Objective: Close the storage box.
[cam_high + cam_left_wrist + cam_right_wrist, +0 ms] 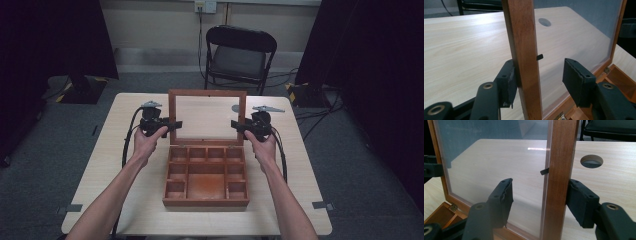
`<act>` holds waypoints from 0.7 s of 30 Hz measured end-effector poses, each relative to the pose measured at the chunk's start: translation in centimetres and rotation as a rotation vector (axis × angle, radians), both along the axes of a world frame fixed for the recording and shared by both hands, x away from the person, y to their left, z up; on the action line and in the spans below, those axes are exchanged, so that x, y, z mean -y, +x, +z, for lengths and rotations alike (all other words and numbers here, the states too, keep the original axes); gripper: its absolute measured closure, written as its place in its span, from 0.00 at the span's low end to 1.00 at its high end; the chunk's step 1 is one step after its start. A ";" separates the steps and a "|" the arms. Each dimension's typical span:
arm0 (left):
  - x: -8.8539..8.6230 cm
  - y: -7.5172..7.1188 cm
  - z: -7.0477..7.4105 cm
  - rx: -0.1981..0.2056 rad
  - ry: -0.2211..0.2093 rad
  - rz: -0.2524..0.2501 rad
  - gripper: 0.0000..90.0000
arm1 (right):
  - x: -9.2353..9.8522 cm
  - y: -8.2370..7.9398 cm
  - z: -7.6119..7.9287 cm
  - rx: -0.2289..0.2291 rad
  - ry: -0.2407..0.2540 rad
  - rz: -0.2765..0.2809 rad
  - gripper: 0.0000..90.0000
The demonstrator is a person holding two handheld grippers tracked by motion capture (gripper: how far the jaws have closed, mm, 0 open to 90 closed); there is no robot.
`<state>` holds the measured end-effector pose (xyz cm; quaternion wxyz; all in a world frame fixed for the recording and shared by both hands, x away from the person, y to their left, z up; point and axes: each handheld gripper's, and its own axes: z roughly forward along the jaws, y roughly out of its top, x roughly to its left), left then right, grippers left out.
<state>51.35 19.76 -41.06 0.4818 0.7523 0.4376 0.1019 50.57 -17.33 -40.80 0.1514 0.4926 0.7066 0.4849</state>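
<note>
At mid-table, the wooden box (pixel 206 176) stood open, its glass-paned lid (pixel 207 116) upright. The left gripper (pixel 170 125) and right gripper (pixel 239 125) each straddled a side rail of the lid frame, jaws parted, outer pad touching wood, nothing clamped.

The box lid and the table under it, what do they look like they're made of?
Lid: its frame looks like reddish-brown wood with a smooth satin finish, grain showing along the side rail. Its clear pane, through which the table is visible, could be glass or acrylic.

Table: pale wood-grain top, matte; the very even pattern suggests laminate rather than solid wood.
</note>
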 end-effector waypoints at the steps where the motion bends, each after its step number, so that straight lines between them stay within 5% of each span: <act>1: 0.0 -0.1 0.0 0.004 -0.011 -0.002 0.51 | 0.1 -0.1 0.0 0.002 0.000 0.005 0.45; 11: 0.0 -1.1 0.2 0.044 -0.048 -0.024 0.52 | 0.3 -0.2 0.4 0.014 0.008 0.034 0.45; 15: 0.5 -1.2 0.3 0.051 -0.013 -0.027 0.51 | -0.1 0.4 0.5 0.010 0.016 0.035 0.40; 21: 0.2 -1.4 0.4 0.047 -0.014 -0.037 0.54 | 0.0 0.1 0.7 0.008 0.016 0.046 0.41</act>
